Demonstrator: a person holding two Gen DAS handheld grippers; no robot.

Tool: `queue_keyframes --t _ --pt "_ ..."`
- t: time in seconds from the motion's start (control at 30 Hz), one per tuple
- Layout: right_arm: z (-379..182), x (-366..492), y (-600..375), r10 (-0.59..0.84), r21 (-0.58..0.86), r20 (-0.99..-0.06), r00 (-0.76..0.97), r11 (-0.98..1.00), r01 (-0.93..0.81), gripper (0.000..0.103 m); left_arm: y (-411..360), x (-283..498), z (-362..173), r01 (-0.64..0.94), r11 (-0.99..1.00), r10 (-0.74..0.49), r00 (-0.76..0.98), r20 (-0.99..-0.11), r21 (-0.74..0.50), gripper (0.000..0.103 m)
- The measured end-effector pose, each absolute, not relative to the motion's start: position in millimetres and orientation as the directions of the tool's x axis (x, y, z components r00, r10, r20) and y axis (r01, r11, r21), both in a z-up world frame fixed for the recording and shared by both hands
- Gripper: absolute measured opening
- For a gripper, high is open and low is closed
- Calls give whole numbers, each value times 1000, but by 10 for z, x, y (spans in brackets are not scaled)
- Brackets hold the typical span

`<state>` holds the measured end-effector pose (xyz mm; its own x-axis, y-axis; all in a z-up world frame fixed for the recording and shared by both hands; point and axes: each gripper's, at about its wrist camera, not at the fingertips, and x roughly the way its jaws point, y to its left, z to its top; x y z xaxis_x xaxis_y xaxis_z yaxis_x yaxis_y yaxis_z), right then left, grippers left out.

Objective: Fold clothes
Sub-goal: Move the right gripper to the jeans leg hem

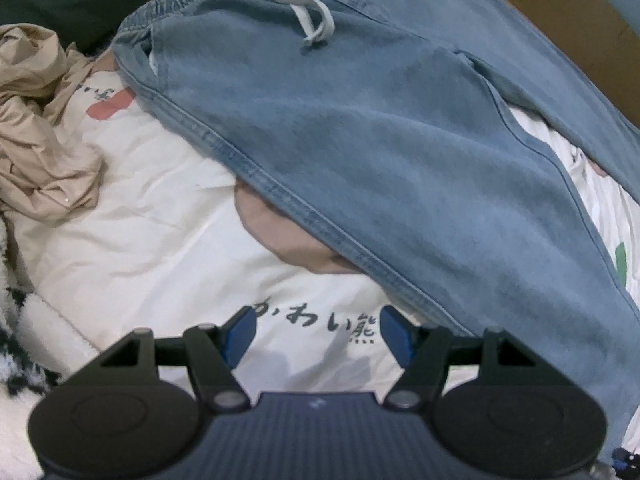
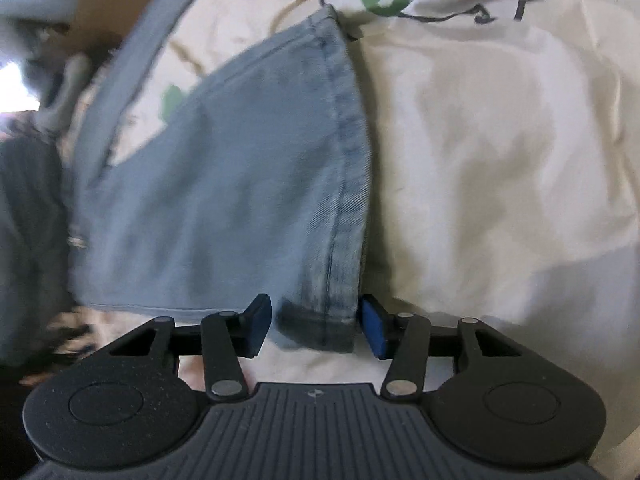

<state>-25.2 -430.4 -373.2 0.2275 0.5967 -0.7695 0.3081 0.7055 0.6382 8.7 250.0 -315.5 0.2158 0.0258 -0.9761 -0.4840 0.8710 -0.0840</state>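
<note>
1. The light blue jeans (image 1: 360, 152) lie spread across the cream printed bedsheet (image 1: 160, 216), waistband at the far end with its white drawstring (image 1: 308, 12) loose on top.
2. The left gripper (image 1: 318, 338) hangs above the sheet, jaws spread wide with nothing but printed lettering between them (the black characters on the sheet sit right in the gap).
3. The nearest jeans leg runs just past the left gripper's right-hand fingertip (image 1: 396, 338), close beside it, and I can't tell if they touch.
4. Over on the other side, the right gripper (image 2: 316, 328) is down at the hem of a jeans leg (image 2: 240, 184).
5. The hem corner sits right between its jaws, which stand partly apart; the blue pads (image 2: 374, 332) flank the denim with a sliver of gap on the left, so they are not pinching it.
6. The stitched cuff runs straight away from that gripper up the sheet.
7. Off to the left, a crumpled beige garment (image 1: 44, 128) lies in a heap on the bed, well apart from the jeans leg.
8. A brown cardboard box (image 1: 568, 20) shows beyond the jeans at the far right edge.
</note>
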Motion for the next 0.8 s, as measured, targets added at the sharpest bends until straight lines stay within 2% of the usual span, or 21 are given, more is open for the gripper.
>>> queue_keyframes --t 0.17,0.5,0.8 --pt "-3670 -327 -4423 687 731 -678 264 587 348 51 2475 79 -3154 -483 872 25 219 -975 -86 70" --pt "-3962 -422 -4496 708 757 -626 327 449 474 51 2439 27 -3112 -477 875 34 217 -976 -76 70" --pt "-4295 -442 -4429 710 733 -620 333 373 569 51 2424 15 -3061 -469 881 49 205 -977 -54 70"
